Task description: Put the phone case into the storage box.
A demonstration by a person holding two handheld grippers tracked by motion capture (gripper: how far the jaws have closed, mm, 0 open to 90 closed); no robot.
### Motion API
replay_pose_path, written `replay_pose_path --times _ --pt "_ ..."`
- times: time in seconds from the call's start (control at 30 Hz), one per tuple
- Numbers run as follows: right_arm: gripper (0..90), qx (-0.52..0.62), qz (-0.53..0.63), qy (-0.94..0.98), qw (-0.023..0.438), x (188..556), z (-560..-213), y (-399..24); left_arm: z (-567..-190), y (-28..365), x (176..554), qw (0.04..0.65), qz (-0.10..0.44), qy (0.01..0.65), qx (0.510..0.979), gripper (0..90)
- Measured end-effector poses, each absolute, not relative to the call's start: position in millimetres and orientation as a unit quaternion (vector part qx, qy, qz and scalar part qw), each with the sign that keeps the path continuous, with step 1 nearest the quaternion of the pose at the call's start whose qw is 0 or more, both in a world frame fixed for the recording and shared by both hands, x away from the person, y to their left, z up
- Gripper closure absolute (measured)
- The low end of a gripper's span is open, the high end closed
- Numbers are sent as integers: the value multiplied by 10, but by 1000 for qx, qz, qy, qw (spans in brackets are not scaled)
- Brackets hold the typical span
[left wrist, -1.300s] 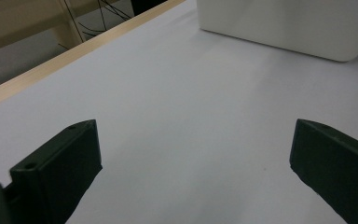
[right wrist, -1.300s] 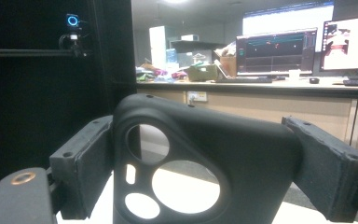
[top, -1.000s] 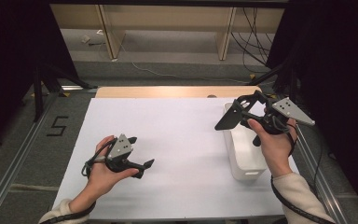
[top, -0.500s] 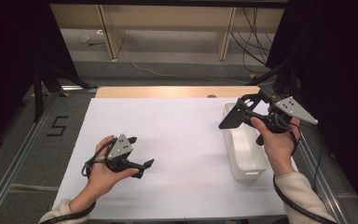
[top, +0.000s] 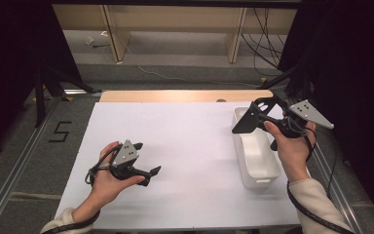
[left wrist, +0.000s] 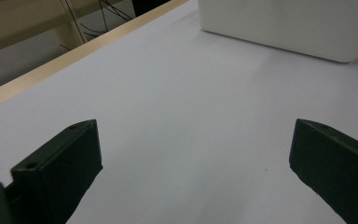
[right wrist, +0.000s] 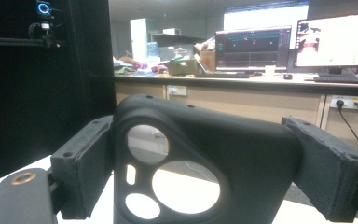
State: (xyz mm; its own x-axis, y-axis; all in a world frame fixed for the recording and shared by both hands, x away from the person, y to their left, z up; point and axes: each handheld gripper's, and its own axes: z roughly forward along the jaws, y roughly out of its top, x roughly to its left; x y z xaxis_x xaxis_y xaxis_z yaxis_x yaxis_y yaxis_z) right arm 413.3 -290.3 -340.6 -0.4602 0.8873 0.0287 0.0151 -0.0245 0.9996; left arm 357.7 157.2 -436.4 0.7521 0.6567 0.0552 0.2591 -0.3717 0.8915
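Observation:
A black phone case (top: pixel 245 123) with round camera cut-outs is held in the air above the far end of a white bin (top: pixel 240 146), at the table's right side. My right gripper (top: pixel 262 117) is shut on it. In the right gripper view the case (right wrist: pixel 242 154) stands upright between the two pads (right wrist: pixel 86 163), which press on its edges. My left gripper (top: pixel 151 173) rests low on the white sheet at the near left. Its jaws stand wide apart in the left gripper view, and my left gripper (left wrist: pixel 193 158) has nothing between them.
The white sheet (top: pixel 190 136) covers the table, with a wooden strip (top: pixel 185 95) along the far edge. The bin (left wrist: pixel 289 23) lies ahead of the left gripper. Metal rails (top: pixel 9 175) run along both sides. Desks and monitors (right wrist: pixel 335 42) stand beyond the table.
The right hand has drifted slightly to the right with the case still in its jaws. The left gripper has stayed put.

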Motion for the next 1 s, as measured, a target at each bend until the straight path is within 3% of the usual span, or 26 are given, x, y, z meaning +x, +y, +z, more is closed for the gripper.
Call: replay_pose_path --times 1.0 --pt "150 388 597 599 365 4200 -3438 -2963 -4363 1575 3578 482 206 287 802 19"
